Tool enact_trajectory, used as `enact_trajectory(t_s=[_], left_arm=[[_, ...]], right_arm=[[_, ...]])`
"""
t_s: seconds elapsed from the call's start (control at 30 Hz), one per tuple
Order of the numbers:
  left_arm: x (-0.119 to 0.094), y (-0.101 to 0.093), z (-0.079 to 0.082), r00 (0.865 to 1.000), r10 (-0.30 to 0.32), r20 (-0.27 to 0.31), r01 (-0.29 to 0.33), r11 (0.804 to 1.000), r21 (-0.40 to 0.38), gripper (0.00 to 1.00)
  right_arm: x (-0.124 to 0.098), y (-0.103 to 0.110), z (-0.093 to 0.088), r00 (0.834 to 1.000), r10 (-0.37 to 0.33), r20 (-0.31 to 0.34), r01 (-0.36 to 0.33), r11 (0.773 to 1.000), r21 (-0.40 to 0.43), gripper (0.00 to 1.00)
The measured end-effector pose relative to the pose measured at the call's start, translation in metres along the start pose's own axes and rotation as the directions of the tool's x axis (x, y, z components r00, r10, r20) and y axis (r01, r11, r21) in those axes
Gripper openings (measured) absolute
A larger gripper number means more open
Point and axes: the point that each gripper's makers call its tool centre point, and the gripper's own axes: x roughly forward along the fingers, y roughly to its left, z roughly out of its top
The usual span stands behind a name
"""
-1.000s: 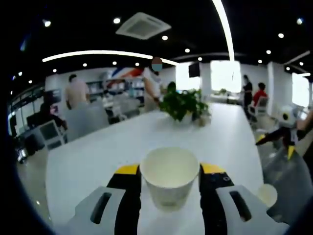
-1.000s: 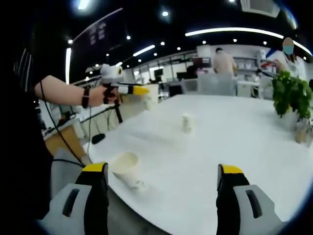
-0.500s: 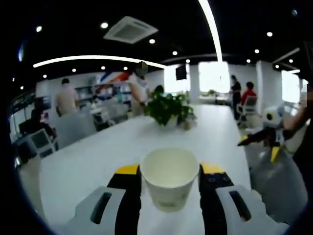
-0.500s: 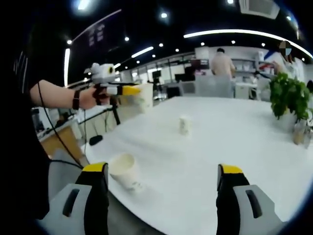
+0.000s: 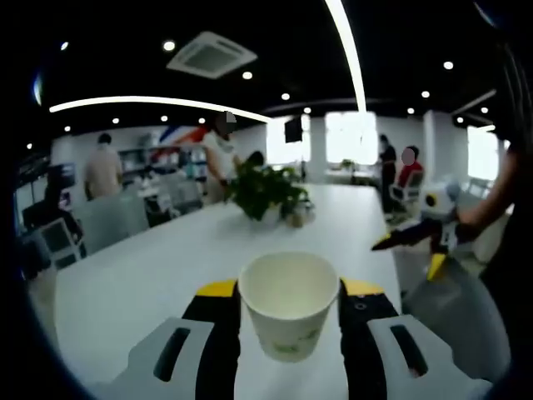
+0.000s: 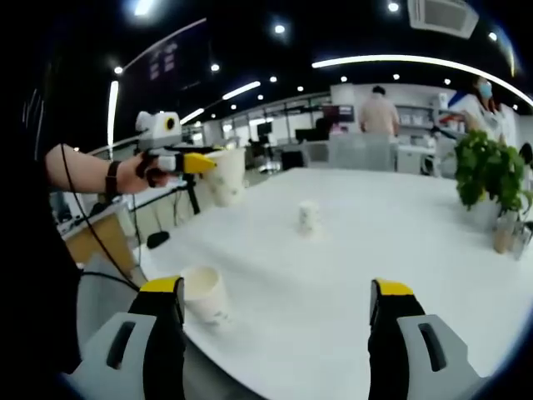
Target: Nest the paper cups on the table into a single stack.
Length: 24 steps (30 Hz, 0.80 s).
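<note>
My left gripper [image 5: 289,293] is shut on a white paper cup [image 5: 289,304], held upright with its mouth open, above the white table [image 5: 150,275]. In the right gripper view the same left gripper [image 6: 190,162] is in a hand at the left, its cup [image 6: 225,175] over the table's near corner. My right gripper [image 6: 277,292] is open with nothing between its jaws. A second paper cup [image 6: 202,293] sits by the table edge, just inside its left jaw. A third, small cup [image 6: 308,217] stands mid-table. The right gripper [image 5: 416,237] also appears at the right of the left gripper view.
A potted plant [image 6: 491,171] with small bottles [image 6: 504,233] beside it stands far along the table [image 6: 400,233]; it is the same plant [image 5: 262,190] in the left gripper view. Several people, chairs and desks are in the background beyond the table.
Both views have swung slightly. The left gripper keeps its cup and sits a little lower and nearer in the right gripper view. The right gripper appears closer in the left gripper view.
</note>
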Motion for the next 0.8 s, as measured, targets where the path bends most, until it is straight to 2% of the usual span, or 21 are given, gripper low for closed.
enact_trajectory(t_s=[0.27,0.8], left_arm=[[-0.004,-0.018,-0.006,1.000,-0.024,-0.002,0.023,0.999,-0.029,0.45],[-0.009,-0.061,-0.021,0.998,-0.068,-0.004,0.068,0.995,-0.073,0.45]], right_arm=[[0.006,-0.005,0.006,1.000,0.000,-0.002,0.000,1.000,-0.021,0.90],[0.022,-0.036,0.029,0.999,-0.032,0.014,0.033,0.997,-0.073,0.89]])
